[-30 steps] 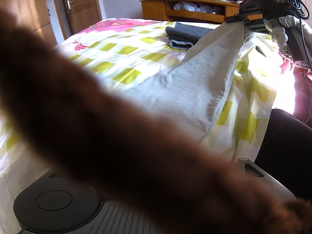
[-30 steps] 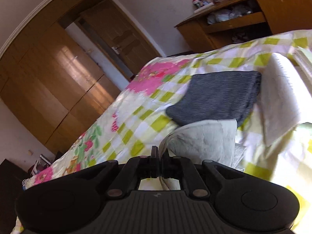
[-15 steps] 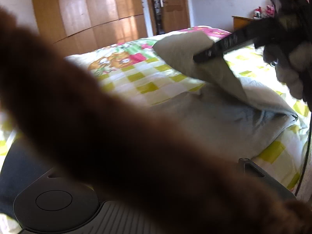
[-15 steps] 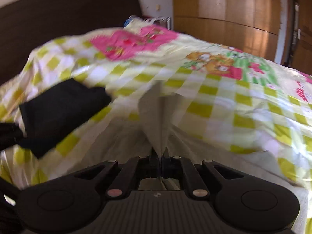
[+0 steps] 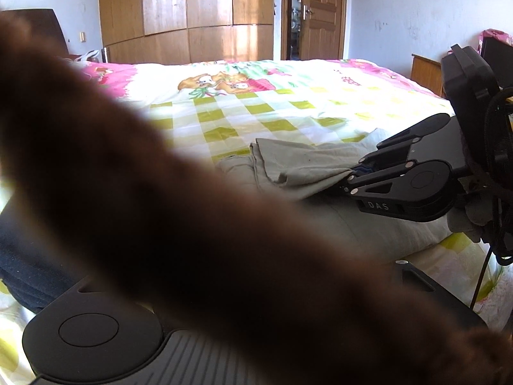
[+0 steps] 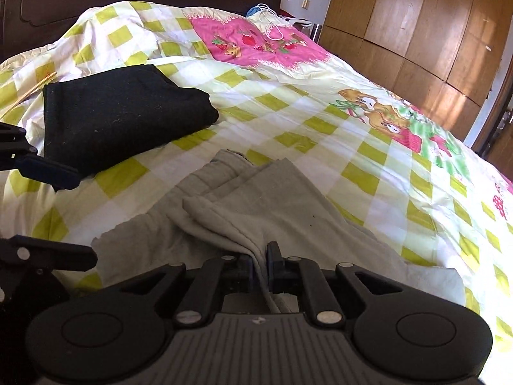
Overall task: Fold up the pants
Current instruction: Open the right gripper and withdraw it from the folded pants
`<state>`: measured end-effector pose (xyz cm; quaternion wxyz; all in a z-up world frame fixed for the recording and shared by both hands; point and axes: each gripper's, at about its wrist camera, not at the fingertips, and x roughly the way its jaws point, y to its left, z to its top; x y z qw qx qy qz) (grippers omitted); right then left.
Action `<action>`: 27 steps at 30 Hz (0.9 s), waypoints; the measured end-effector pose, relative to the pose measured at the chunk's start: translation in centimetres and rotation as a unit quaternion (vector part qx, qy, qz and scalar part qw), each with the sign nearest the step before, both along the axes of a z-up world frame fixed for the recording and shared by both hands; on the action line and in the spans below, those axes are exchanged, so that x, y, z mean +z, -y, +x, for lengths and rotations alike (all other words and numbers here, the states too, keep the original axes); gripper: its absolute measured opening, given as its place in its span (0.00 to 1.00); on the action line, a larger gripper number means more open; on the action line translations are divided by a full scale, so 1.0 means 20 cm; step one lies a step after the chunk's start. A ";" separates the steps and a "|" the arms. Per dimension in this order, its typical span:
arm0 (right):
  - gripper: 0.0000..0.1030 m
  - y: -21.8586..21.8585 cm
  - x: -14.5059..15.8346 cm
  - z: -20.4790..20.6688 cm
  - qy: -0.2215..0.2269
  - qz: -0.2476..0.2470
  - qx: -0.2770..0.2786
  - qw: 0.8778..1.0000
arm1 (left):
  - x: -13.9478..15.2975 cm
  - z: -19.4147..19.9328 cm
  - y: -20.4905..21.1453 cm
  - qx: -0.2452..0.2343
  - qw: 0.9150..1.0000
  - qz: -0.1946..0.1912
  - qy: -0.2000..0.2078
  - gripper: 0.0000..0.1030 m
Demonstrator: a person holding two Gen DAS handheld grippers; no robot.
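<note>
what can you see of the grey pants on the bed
The grey pants are a pale, soft woven-looking fabric, lying folded over on the checked bedspread with hems stacked at the far end. One fold edge runs between the fingers of the right gripper, whose jaws are opening. A folded black garment lies apart, to their left.

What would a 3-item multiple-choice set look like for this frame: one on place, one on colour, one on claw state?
1. Where is the black folded garment?
A. on the bed, beyond the grey pants
B. on the floor
C. in the wardrobe

2. What colour are the pants being folded?
A. blue
B. grey
C. red

3. What sits between the right claw's jaws?
A. nothing
B. a cable
C. a fold of pants fabric

Answers: 1 A, it lies on the checked bedspread further up the bed. 2 B, the cloth is pale grey. 3 C, fabric runs between the jaws, which are opening.
</note>
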<state>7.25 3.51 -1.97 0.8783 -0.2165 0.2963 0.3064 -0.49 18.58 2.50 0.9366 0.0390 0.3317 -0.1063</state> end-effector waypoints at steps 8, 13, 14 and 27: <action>0.20 0.01 0.06 -0.13 0.036 0.013 0.045 0.998 | 0.01 -0.04 -0.03 0.007 1.000 0.001 0.002 0.70; 0.20 0.00 -0.03 -0.19 0.021 0.004 0.085 0.996 | 0.02 -0.04 -0.04 0.012 1.000 -0.003 0.007 0.70; 0.20 0.00 -0.05 -0.21 0.022 0.004 0.094 0.995 | 0.03 -0.03 -0.04 0.012 1.000 -0.002 0.008 0.70; 0.36 0.42 0.05 -0.14 -0.050 0.060 0.010 0.997 | 0.14 0.05 0.13 -0.027 0.999 0.012 0.037 0.70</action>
